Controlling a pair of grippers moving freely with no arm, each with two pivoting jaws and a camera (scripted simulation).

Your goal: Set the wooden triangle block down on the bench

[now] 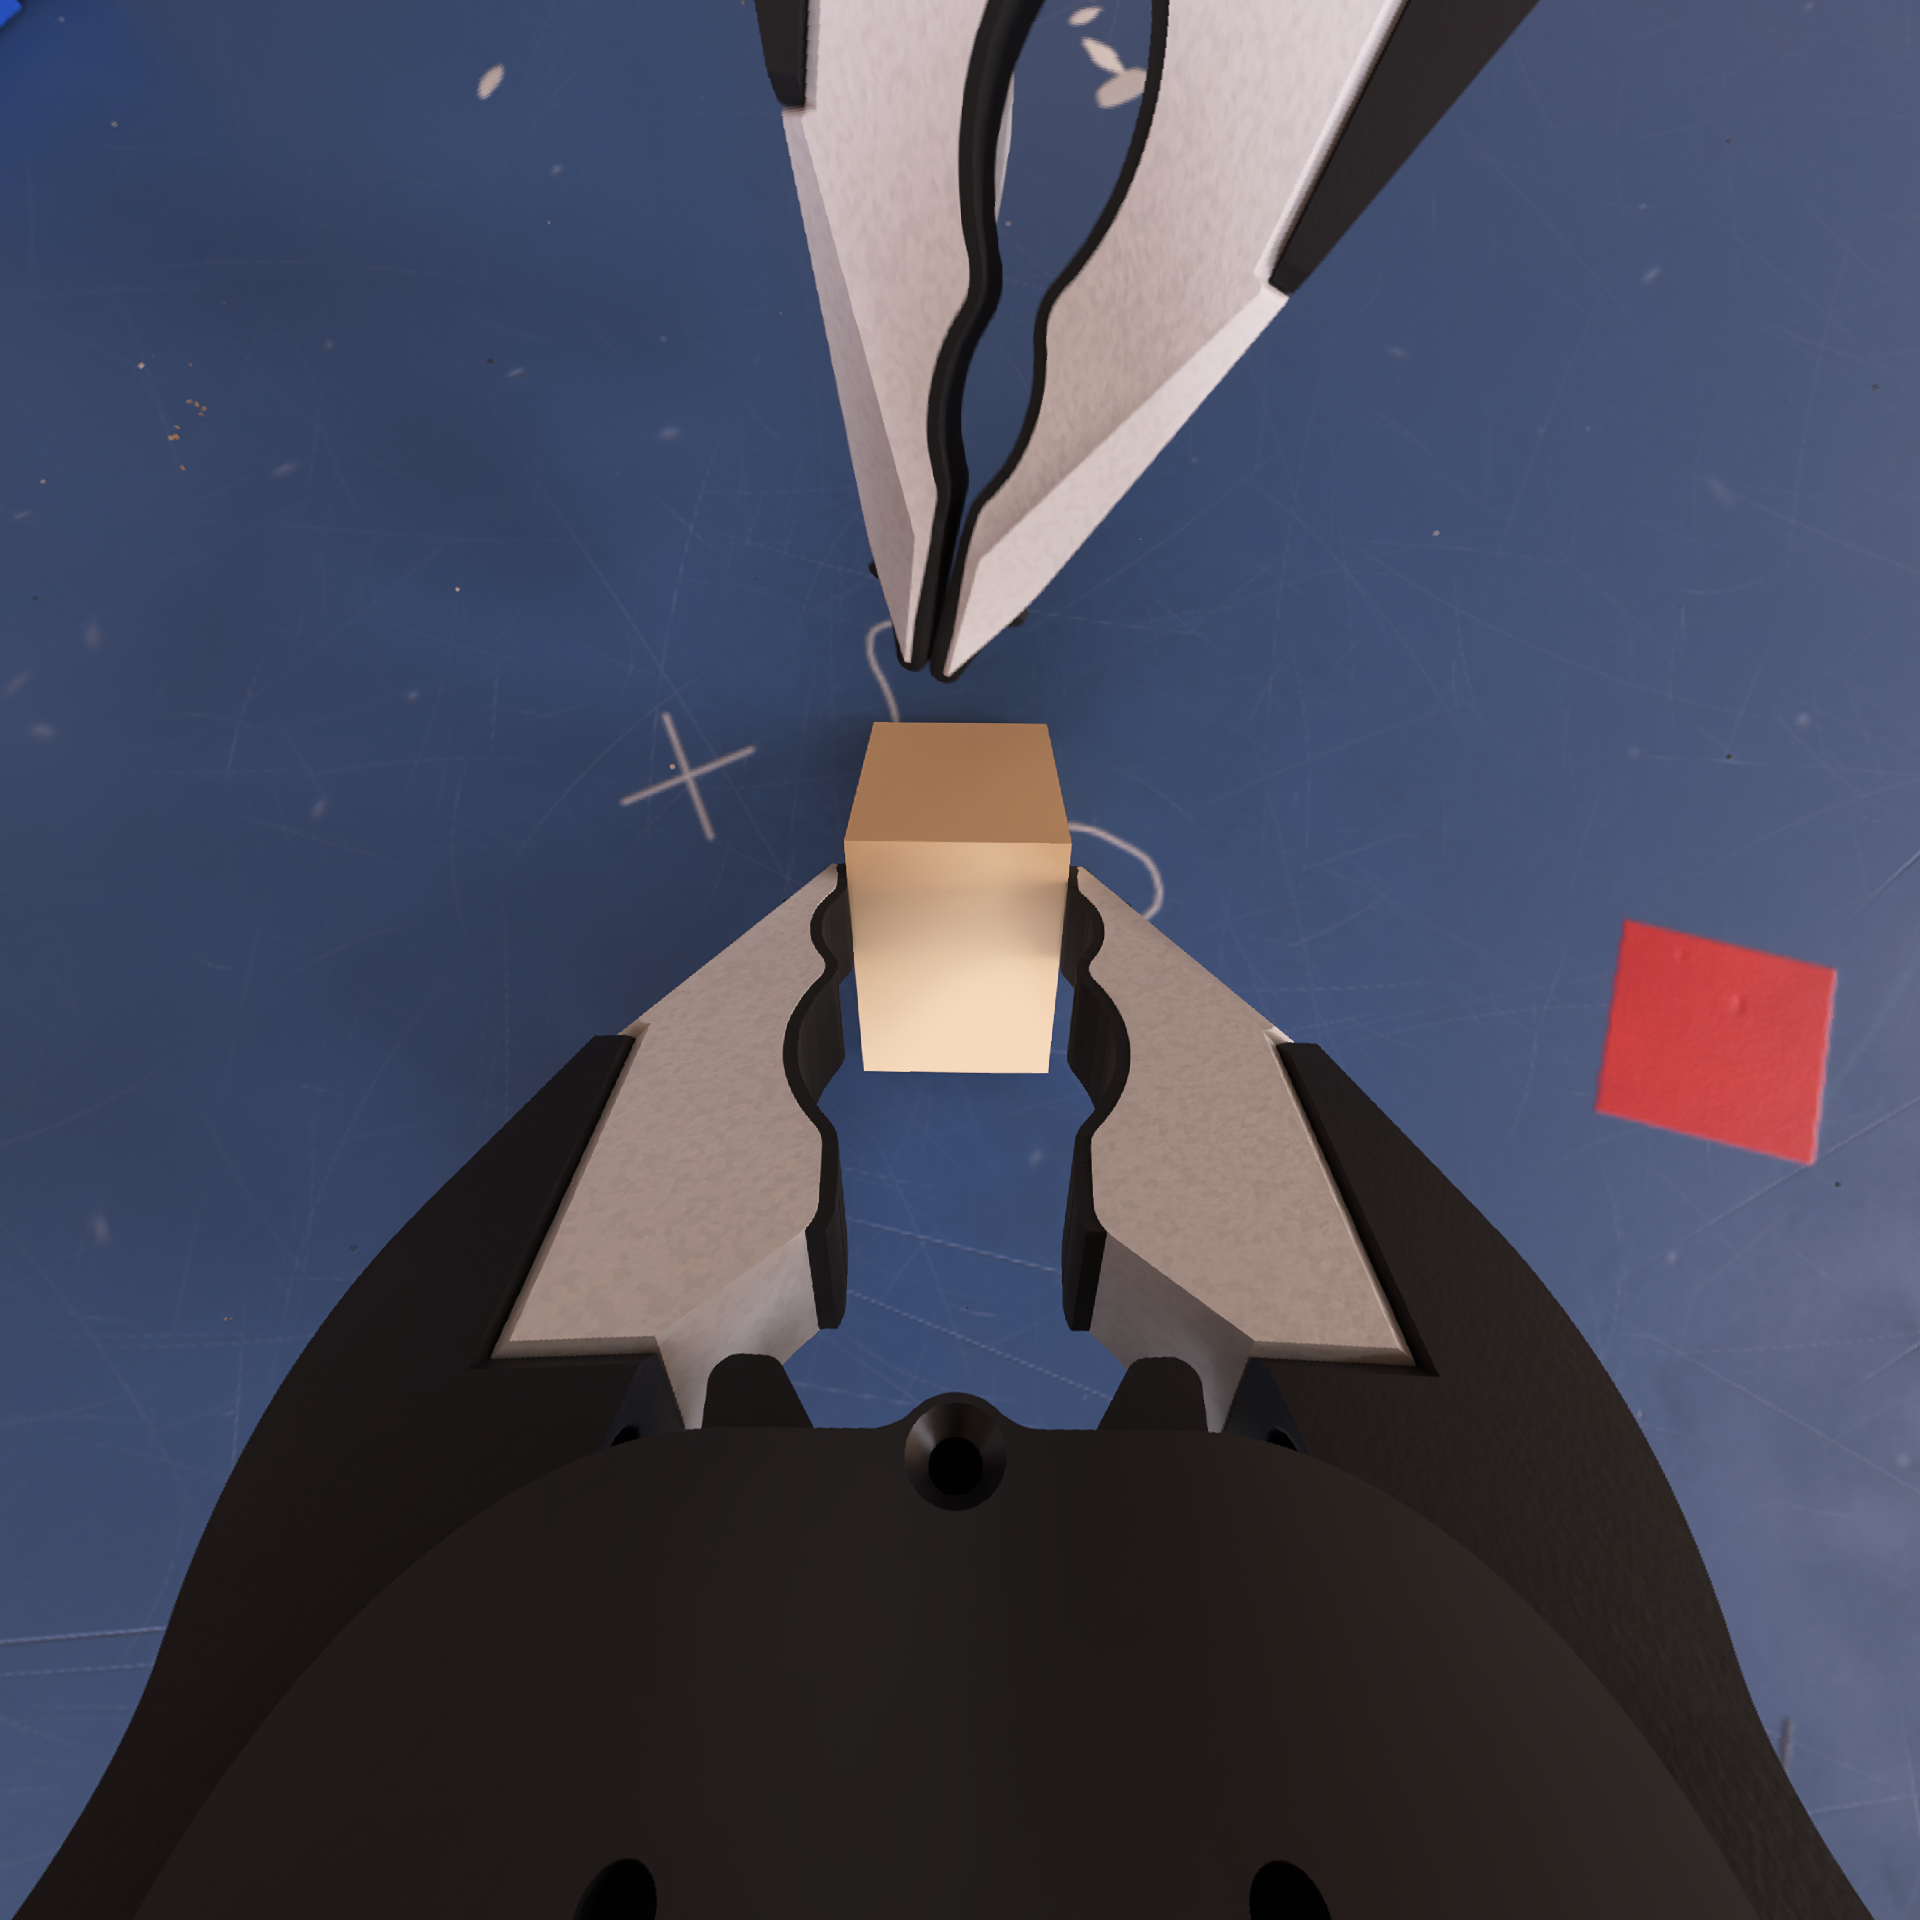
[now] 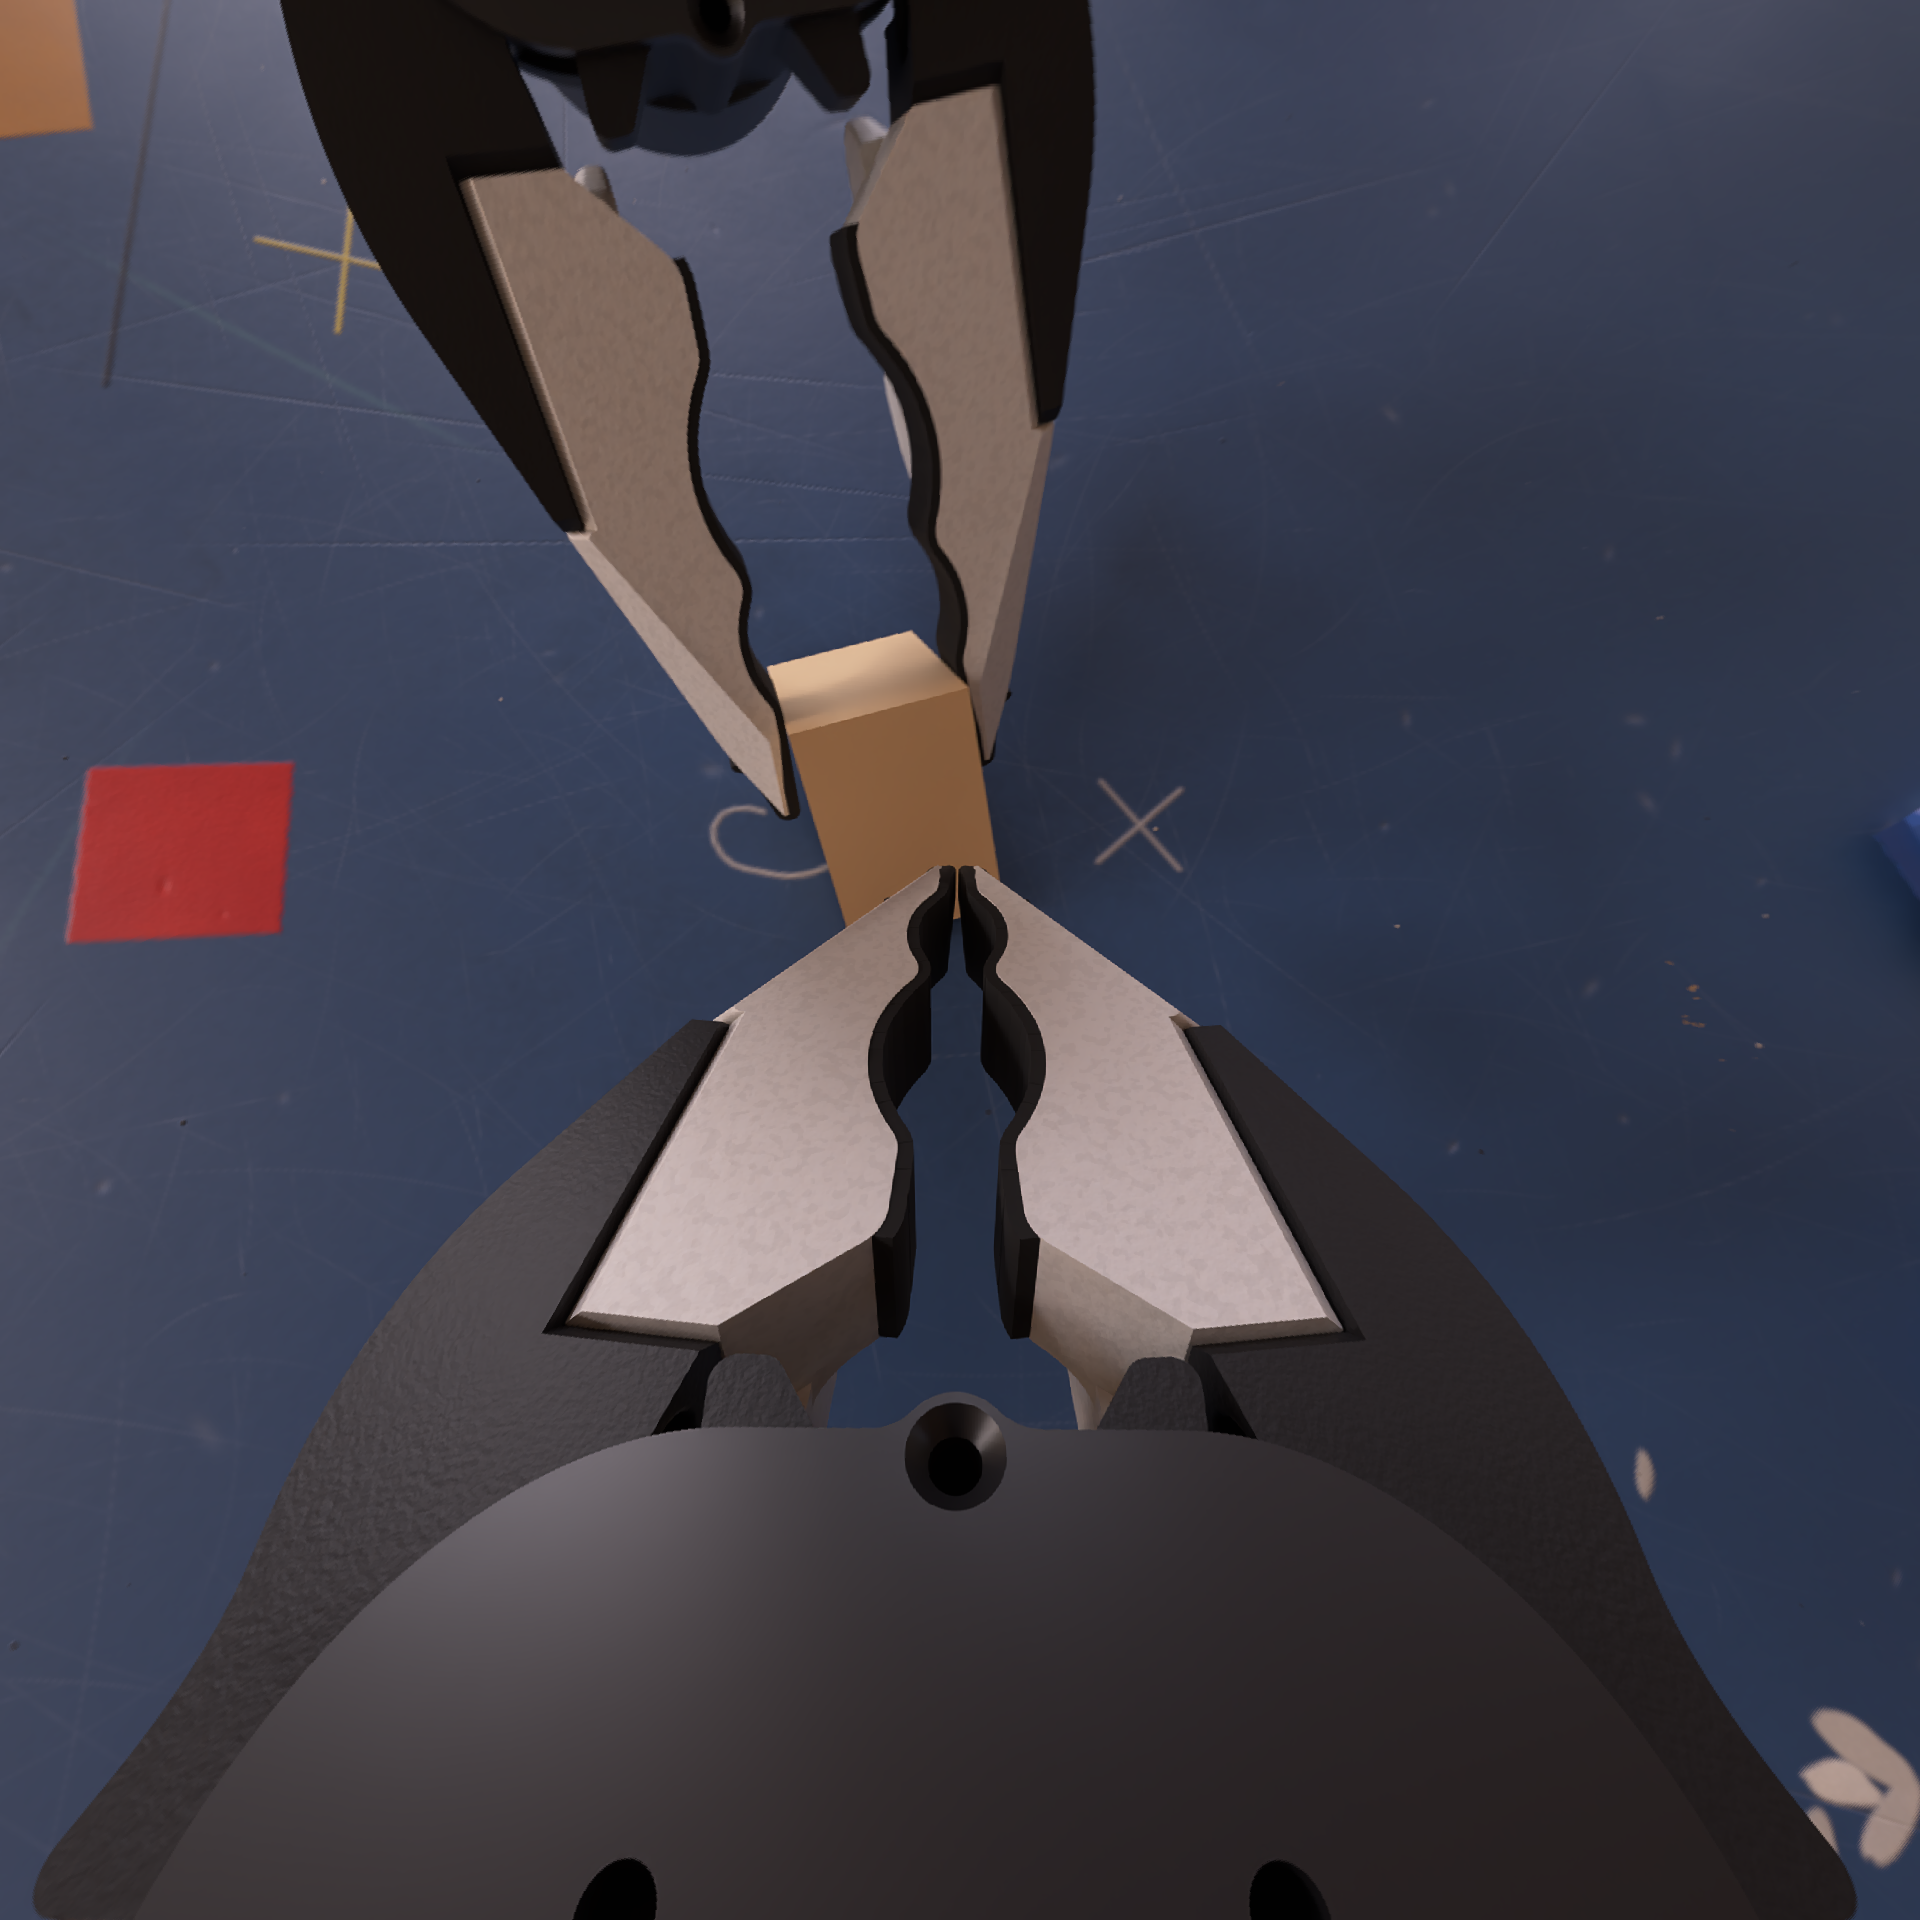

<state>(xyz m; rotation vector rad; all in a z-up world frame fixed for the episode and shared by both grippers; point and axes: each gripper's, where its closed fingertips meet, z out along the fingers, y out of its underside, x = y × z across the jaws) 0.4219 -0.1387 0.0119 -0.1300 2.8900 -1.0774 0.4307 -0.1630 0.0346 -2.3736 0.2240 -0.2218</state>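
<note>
The wooden triangle block (image 1: 956, 894) is pale tan with a ridge across its top. My left gripper (image 1: 958, 878) is shut on it, one fingertip on each side face. In the right wrist view the same block (image 2: 883, 769) sits between the left gripper's fingers (image 2: 727, 665), above the blue bench (image 2: 1455, 623). My right gripper (image 2: 956, 875) is shut and empty, its tips just in front of the block's lower end. It also shows in the left wrist view (image 1: 928, 665), pointing down just beyond the block. Whether the block touches the bench (image 1: 364, 520) is not clear.
A flat red square patch (image 1: 1714, 1039) lies on the bench to the right in the left wrist view and at the left in the right wrist view (image 2: 179, 852). An orange patch (image 2: 42, 73) and a blue object (image 2: 1901, 852) sit at the edges. Chalk crosses (image 1: 688, 774) mark the surface.
</note>
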